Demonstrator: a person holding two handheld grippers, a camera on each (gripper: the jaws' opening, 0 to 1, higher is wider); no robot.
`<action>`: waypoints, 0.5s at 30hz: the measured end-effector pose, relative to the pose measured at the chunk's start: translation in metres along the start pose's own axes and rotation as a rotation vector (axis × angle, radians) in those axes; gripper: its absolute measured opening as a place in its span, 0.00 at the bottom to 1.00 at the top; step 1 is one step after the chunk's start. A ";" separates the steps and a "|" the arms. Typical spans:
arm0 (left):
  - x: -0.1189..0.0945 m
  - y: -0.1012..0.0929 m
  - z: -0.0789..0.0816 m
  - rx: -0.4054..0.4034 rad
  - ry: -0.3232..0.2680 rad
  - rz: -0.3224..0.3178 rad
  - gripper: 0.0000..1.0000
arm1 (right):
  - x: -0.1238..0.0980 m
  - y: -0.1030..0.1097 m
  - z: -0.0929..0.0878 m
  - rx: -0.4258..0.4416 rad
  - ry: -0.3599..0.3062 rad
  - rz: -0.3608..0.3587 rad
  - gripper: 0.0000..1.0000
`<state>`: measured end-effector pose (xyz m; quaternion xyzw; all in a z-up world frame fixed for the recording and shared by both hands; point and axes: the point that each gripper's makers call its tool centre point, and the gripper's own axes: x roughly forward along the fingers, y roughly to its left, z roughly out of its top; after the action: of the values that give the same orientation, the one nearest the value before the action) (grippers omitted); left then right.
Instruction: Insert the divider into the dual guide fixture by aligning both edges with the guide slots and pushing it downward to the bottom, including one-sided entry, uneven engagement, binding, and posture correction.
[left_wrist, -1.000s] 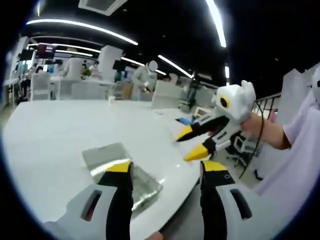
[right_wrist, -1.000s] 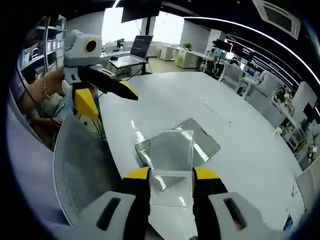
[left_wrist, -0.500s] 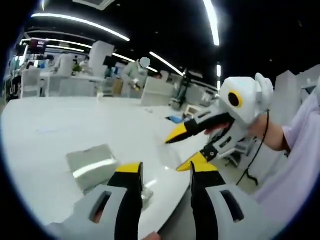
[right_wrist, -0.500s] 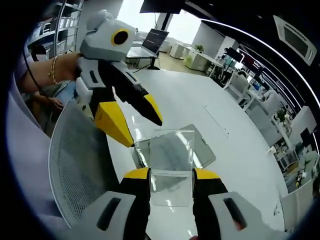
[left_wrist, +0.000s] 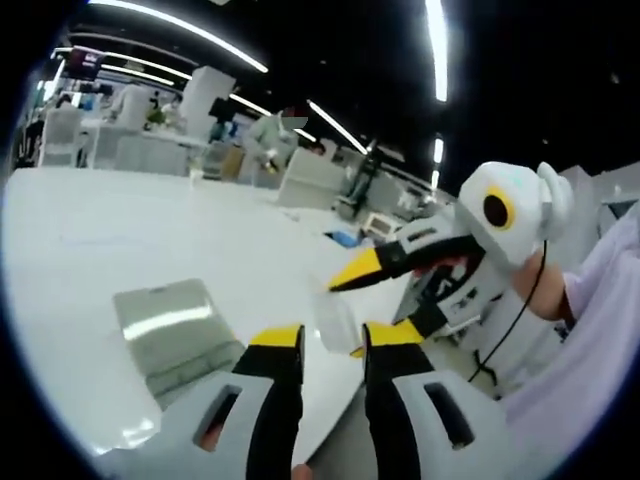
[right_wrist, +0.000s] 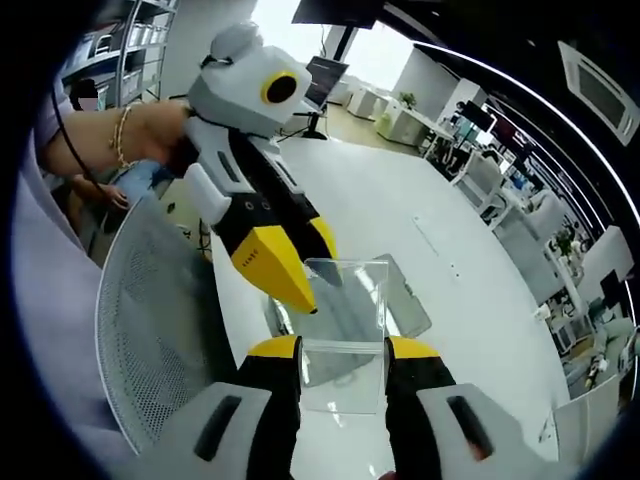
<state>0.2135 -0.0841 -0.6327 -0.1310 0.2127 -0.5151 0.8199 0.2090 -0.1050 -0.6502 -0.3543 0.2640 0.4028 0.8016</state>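
We hold the clear divider (right_wrist: 343, 330) pinched in our right gripper (right_wrist: 343, 350), above the fixture (right_wrist: 400, 300) on the table (right_wrist: 480, 300). Our left gripper (right_wrist: 290, 275), jaws parted, closes on its left edge; next, grip and level it.

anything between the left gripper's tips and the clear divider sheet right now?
Nothing visible. In the right gripper view, the left gripper tips sit at the clear plastic divider top corner, overlapping it; contact unclear. The right gripper holds the sheet.
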 end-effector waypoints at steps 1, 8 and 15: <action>0.001 -0.001 -0.001 -0.001 0.002 0.000 0.17 | 0.000 0.000 0.000 -0.003 0.000 0.000 0.28; 0.007 -0.003 -0.006 -0.010 0.023 -0.011 0.14 | 0.000 0.001 0.000 -0.025 0.004 -0.003 0.28; 0.010 -0.003 -0.007 -0.032 0.028 -0.015 0.10 | -0.002 0.003 -0.001 -0.047 0.011 -0.004 0.28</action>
<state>0.2113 -0.0949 -0.6396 -0.1385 0.2314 -0.5196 0.8108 0.2054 -0.1054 -0.6509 -0.3758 0.2579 0.4052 0.7925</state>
